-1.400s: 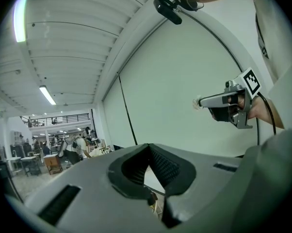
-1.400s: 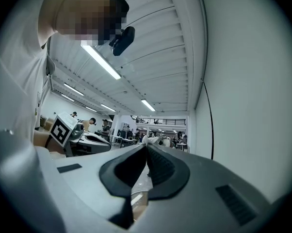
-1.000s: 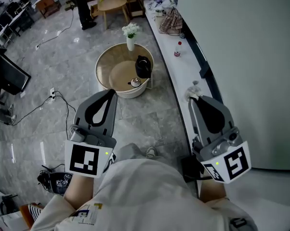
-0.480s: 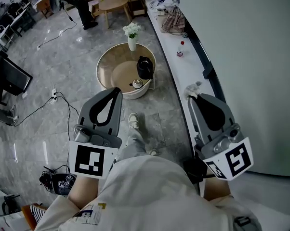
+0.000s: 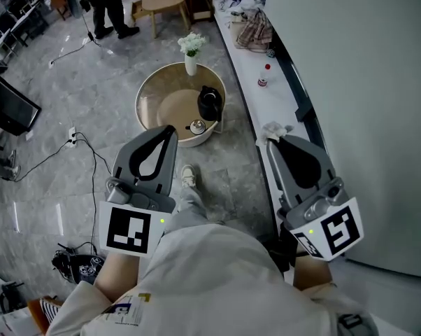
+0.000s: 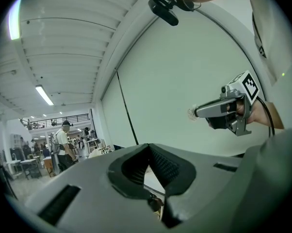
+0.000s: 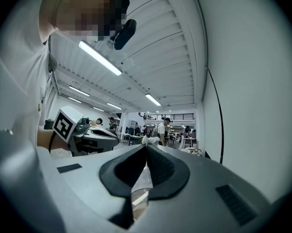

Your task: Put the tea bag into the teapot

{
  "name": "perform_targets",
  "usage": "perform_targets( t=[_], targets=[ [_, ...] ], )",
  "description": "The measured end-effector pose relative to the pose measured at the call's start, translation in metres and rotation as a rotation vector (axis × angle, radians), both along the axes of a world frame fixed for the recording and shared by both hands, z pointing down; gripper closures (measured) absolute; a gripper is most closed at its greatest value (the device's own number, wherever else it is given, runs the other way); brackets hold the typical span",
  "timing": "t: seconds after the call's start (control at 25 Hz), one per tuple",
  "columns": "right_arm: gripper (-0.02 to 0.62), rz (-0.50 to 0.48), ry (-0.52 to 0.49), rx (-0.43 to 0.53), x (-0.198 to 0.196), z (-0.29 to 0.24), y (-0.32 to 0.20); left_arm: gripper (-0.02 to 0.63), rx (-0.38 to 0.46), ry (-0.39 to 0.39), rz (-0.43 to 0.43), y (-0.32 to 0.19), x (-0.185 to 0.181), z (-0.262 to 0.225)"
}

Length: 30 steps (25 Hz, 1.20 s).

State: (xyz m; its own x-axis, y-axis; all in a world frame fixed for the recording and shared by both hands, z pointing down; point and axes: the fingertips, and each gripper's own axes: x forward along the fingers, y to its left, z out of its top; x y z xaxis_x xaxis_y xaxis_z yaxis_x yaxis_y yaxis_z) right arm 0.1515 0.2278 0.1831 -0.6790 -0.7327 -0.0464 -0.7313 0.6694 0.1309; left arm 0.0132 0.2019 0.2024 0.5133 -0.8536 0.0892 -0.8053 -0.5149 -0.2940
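My right gripper (image 5: 270,137) is shut on a small white tea bag (image 5: 272,129), which sticks out at its tip (image 7: 149,140) and also shows in the left gripper view as a white tuft (image 6: 191,112). My left gripper (image 5: 170,129) is shut with nothing in it. Both are held at chest height, side by side. Ahead and below stands a low round table (image 5: 151,93) with a black teapot (image 5: 209,102) on it and a small silver-lidded pot (image 5: 196,126) at its near rim. Both grippers are well short of the table.
A white vase of flowers (image 5: 190,51) stands at the table's far edge. A long white ledge (image 5: 277,107) along the right wall carries a red-capped bottle (image 5: 264,75) and a cloth (image 5: 254,30). Cables (image 5: 84,149) lie on the floor at left. A person (image 5: 102,5) stands far back.
The person holding the grippers has stepped forward, one shoe now showing on the floor. The table has drifted slightly in view. Both grippers stay shut, the right still on the tea bag.
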Motion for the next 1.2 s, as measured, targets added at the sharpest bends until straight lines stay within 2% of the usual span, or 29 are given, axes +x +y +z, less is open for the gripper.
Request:
perform_targets(
  t=[0.6, 1.0, 1.2],
  targets=[
    [0.583, 0.035, 0.061, -0.065, -0.055, 0.015, -0.142, 0.598, -0.069, -0.007, 0.076, -0.147, -0.040, 0.024],
    [0.583, 0.078, 0.072, -0.076, -0.106, 0.009, -0.253, 0.598, -0.084, -0.004, 0.141, -0.263, -0.079, 0.017],
    [0.583, 0.109, 0.076, -0.074, -0.123, 0.006, -0.303, 0.598, -0.073, -0.034, 0.191, -0.314, -0.090, 0.017]
  ],
)
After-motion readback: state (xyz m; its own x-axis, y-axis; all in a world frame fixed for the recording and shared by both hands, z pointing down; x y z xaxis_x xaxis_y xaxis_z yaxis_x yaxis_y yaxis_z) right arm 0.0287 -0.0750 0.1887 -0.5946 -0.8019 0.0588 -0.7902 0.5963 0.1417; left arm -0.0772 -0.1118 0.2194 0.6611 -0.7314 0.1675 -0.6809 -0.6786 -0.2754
